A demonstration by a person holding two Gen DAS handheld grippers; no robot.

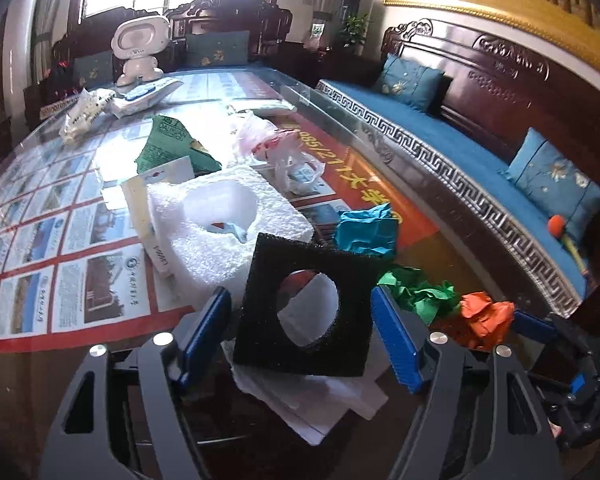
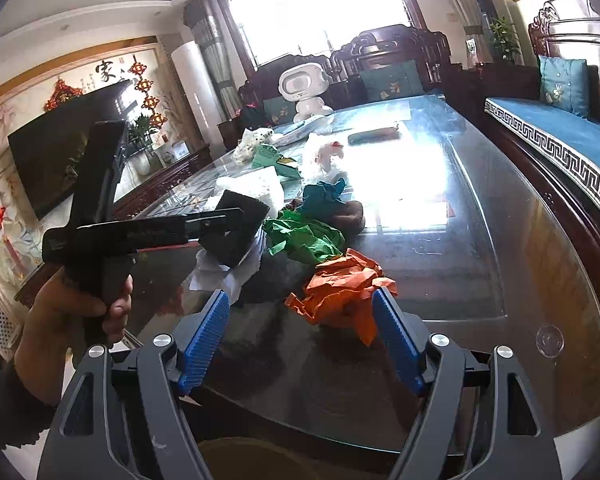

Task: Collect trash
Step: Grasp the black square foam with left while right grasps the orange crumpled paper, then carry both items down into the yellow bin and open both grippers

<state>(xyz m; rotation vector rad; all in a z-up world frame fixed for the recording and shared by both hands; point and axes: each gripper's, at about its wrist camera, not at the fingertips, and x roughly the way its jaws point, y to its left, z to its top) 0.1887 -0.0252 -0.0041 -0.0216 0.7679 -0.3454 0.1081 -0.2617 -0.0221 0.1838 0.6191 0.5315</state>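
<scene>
Trash lies on a glass-topped table (image 2: 500, 264). A black foam square with a round hole (image 1: 300, 312) lies tilted between the wide-open jaws of my left gripper (image 1: 300, 320), on white paper (image 1: 312, 404). Behind it is a white styrofoam block (image 1: 220, 224). Crumpled teal paper (image 1: 366, 230), green paper (image 1: 420, 294) and orange paper (image 1: 486, 318) lie to the right. My right gripper (image 2: 300, 320) is open, with the orange paper (image 2: 340, 292) between its fingertips. The left gripper (image 2: 220, 220) shows at the black foam (image 2: 240, 232).
A green torn packet (image 1: 172, 144), a plastic bag (image 1: 276, 148), white wrappers (image 1: 84, 112) and a white robot toy (image 1: 140, 48) sit farther back. A carved wooden bench with blue cushions (image 1: 460, 132) runs along the right. A television (image 2: 60, 152) stands left.
</scene>
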